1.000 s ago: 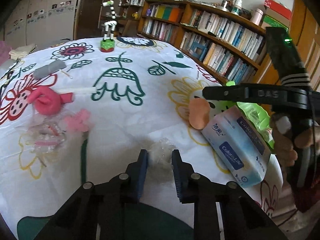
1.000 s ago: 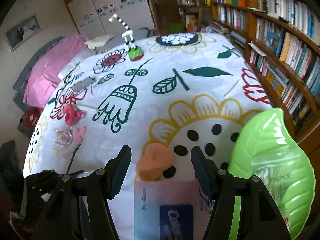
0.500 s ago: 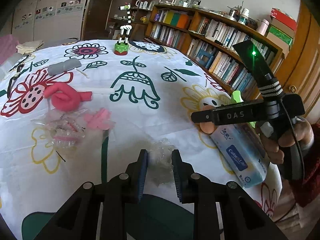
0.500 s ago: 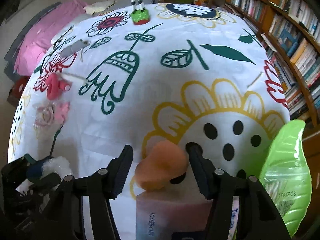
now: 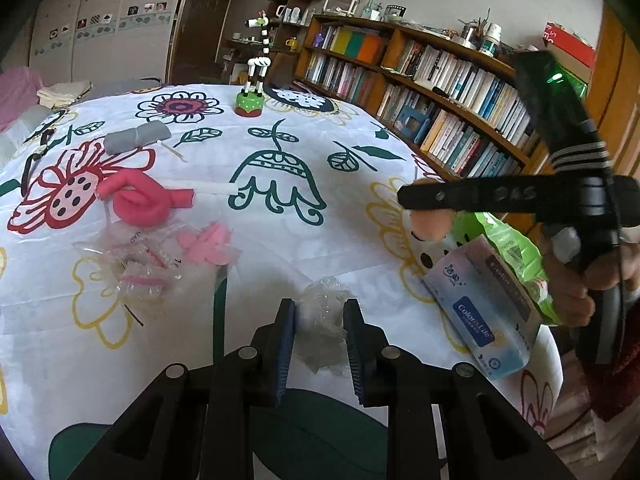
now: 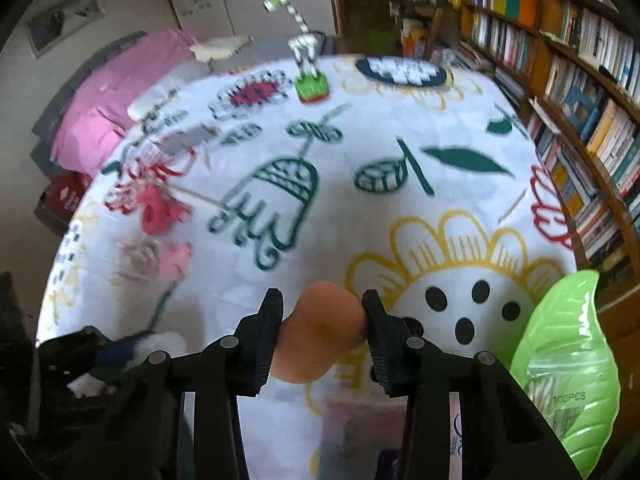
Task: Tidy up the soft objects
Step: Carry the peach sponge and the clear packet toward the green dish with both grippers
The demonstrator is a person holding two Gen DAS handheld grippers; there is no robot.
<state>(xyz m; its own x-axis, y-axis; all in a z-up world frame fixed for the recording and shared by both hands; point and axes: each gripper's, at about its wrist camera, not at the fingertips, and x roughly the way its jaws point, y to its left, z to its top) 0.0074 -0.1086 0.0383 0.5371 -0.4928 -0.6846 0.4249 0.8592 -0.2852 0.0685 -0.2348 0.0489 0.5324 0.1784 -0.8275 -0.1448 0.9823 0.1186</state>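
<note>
Right wrist view: the right gripper (image 6: 322, 320) is closing on an orange sponge (image 6: 320, 340), both pads touching its sides. Left gripper (image 5: 319, 332) clenches crumpled clear plastic (image 5: 322, 320) between its fingers.

wooden bookshelves (image 5: 452, 92) right | white wardrobe doors (image 5: 100, 28) far wall | pink bed (image 6: 120, 88) left | daylight

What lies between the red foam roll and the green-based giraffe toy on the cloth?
In the left wrist view, a grey roll lies between the red foam roll and the giraffe toy.
</note>
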